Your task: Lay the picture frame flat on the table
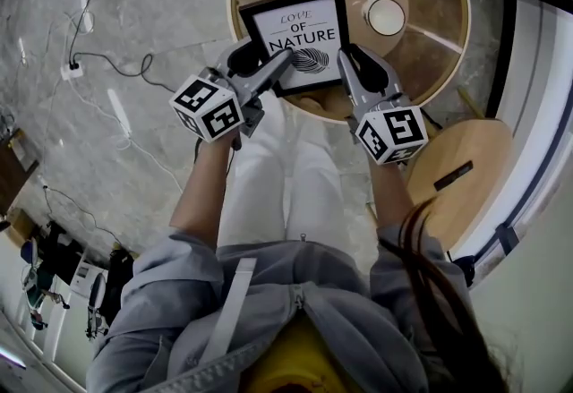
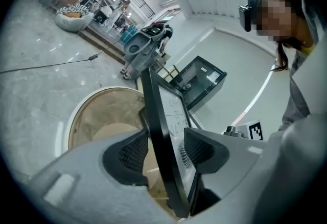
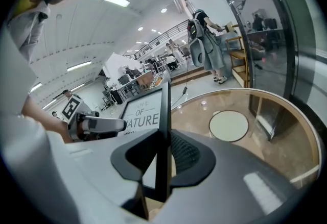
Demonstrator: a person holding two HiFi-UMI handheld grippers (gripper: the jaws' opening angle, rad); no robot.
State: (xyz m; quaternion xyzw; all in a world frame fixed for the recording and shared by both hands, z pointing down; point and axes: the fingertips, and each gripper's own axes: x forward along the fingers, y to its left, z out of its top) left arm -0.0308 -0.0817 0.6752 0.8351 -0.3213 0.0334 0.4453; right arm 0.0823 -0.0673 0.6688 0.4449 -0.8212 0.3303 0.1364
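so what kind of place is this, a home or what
Probably a big open office or lobby, not a home: polished stone floor, desks with people far off, and a tall glass wall.

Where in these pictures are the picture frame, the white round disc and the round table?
picture frame (image 1: 300,33), head view, on its white printed sheet.
white round disc (image 3: 228,125), right gripper view, on the middle of its top.
round table (image 3: 199,110), right gripper view, on bare tabletop beside the disc.
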